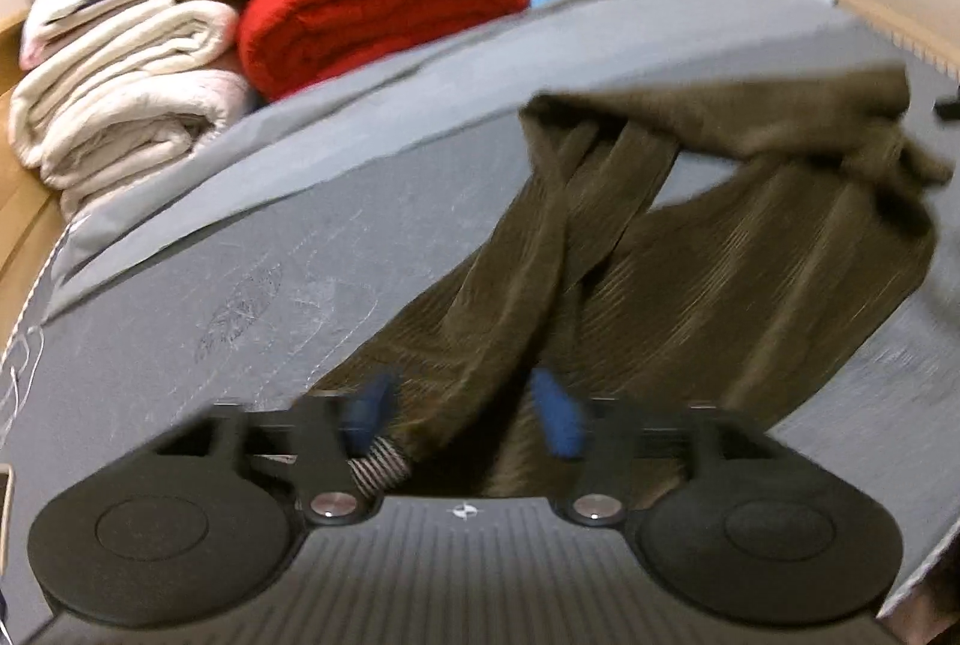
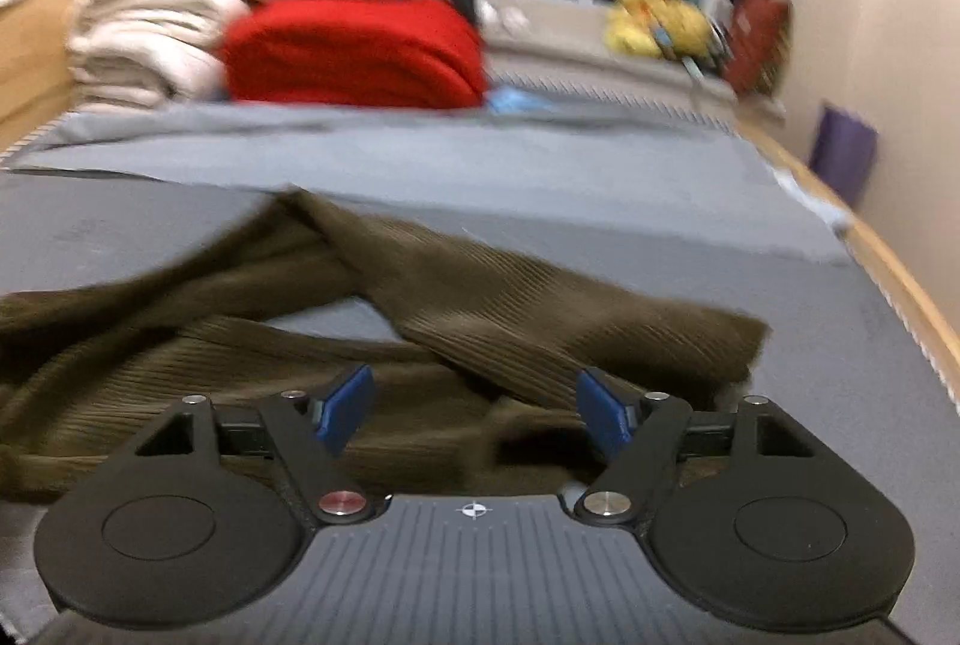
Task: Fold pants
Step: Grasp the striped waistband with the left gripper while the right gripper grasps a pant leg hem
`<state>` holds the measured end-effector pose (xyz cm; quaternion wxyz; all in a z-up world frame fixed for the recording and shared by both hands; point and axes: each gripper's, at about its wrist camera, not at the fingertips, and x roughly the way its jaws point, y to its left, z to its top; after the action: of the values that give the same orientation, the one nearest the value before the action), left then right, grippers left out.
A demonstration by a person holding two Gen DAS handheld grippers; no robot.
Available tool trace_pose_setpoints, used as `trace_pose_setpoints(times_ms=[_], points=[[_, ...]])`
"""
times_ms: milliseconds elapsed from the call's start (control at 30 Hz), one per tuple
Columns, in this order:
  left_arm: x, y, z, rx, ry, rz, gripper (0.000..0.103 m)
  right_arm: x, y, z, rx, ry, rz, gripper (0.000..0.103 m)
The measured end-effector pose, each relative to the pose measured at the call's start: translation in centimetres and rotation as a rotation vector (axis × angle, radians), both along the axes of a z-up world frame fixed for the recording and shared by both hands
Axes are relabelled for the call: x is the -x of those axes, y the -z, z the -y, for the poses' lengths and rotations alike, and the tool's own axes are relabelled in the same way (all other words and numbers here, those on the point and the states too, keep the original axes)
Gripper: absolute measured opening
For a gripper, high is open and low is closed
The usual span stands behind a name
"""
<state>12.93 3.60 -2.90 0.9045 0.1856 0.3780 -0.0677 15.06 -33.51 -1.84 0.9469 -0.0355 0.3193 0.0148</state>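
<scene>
Pinching a bunched length of the olive corduroy pants [image 1: 690, 249], lifted off the grey bed [image 1: 240, 297] for straightening, the left gripper [image 1: 462, 414] grips while the right gripper [image 2: 474, 411] hovers wide open over the crumpled remainder.

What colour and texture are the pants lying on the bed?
The pants are olive-brown with fine ribbing, like corduroy. The right wrist view shows it best.

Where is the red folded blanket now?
The red folded blanket lies at the bed's far end, beside the cream blankets stacked on its left, beyond the brown pants.
</scene>
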Motion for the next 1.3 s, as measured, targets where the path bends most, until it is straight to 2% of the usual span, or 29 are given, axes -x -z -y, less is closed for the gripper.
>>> trace_pose_setpoints(times_ms=[33, 133, 200, 233, 267, 300, 333, 367, 400, 433, 500, 533, 567, 633, 700, 767, 800, 900, 967, 1033, 1067, 1133, 1300], points=[[-0.5, 1.2, -0.3, -0.021, 0.000, -0.004, 0.081, -1.0, 0.9, 1.2, -0.023, 0.035, -0.040, 0.077], [-2.2, 4.3, -0.8, -0.092, 0.021, -0.108, 0.079, -3.2, 3.9, 3.2, -0.080, 0.085, -0.187, 0.077], [-3.0, 4.8, -0.9, -0.135, 0.033, -0.088, 0.079, -3.9, 5.1, 3.7, -0.101, 0.088, -0.230, 0.077], [-3.5, 5.0, -1.3, -0.139, 0.039, -0.086, 0.069, -4.2, 5.5, 3.7, -0.106, 0.083, -0.248, 0.077], [-4.1, 5.2, -1.7, -0.142, 0.047, -0.090, 0.050, -4.7, 6.0, 3.6, -0.113, 0.070, -0.268, 0.077], [-4.7, 5.5, -2.1, -0.140, 0.067, -0.102, 0.036, -5.5, 6.4, 3.4, -0.118, 0.057, -0.283, 0.077], [-5.4, 5.5, -2.6, -0.145, 0.078, -0.104, 0.012, -6.1, 6.7, 3.0, -0.115, 0.043, -0.294, 0.077], [-6.3, 5.2, -3.3, -0.164, 0.050, -0.072, 0.012, -6.8, 7.0, 2.8, -0.109, 0.033, -0.302, 0.077], [-7.4, 4.2, -3.8, -0.187, -0.016, -0.004, 0.012, -7.3, 7.3, 2.3, -0.093, 0.022, -0.313, 0.077], [-8.5, 3.0, -5.1, -0.176, -0.112, 0.067, 0.012, -7.6, 7.6, 1.8, -0.080, 0.013, -0.321, 0.077], [-10.7, 0.3, -9.1, -0.064, -0.360, 0.188, 0.019, -8.4, 7.8, 1.1, -0.049, -0.004, -0.321, 0.077], [-11.3, -0.4, -10.5, -0.015, -0.448, 0.219, 0.028, -8.7, 7.7, 0.9, -0.042, -0.011, -0.317, 0.075], [-11.7, -0.7, -11.5, 0.006, -0.512, 0.234, 0.043, -9.1, 7.8, 0.8, -0.037, -0.015, -0.312, 0.074], [-11.9, -1.0, -12.6, 0.030, -0.552, 0.209, 0.068, -9.7, 8.1, 0.8, -0.023, -0.008, -0.319, 0.070], [-11.6, -1.6, -13.6, 0.143, -0.545, 0.183, 0.069, -9.9, 8.3, 0.9, -0.012, 0.009, -0.328, 0.064], [-11.2, -1.7, -15.0, 0.244, -0.556, 0.126, 0.070, -10.0, 8.2, 1.4, -0.014, 0.023, -0.323, 0.058], [-11.2, -1.2, -15.7, 0.288, -0.569, 0.069, 0.070, -9.9, 8.1, 1.5, -0.020, 0.030, -0.320, 0.057], [-11.2, 2.1, -17.9, 0.379, -0.627, -0.195, 0.074, -9.5, 7.8, 2.0, -0.049, 0.058, -0.303, 0.041], [-10.7, 4.7, -18.8, 0.377, -0.643, -0.357, 0.077, -9.0, 7.4, 2.4, -0.058, 0.077, -0.289, 0.018], [-10.0, 6.9, -19.0, 0.329, -0.625, -0.484, 0.078, -8.4, 6.8, 3.0, -0.078, 0.097, -0.273, 0.009], [-9.5, 7.4, -19.0, 0.310, -0.611, -0.505, 0.082, -8.0, 6.3, 3.6, -0.098, 0.109, -0.263, 0.008], [-8.7, 7.7, -19.4, 0.301, -0.599, -0.494, 0.088, -7.1, 5.6, 4.7, -0.127, 0.137, -0.249, 0.008], [-6.8, 8.5, -20.6, 0.386, -0.625, -0.514, 0.089, -3.9, 3.8, 9.4, -0.207, 0.263, -0.213, 0.007]])
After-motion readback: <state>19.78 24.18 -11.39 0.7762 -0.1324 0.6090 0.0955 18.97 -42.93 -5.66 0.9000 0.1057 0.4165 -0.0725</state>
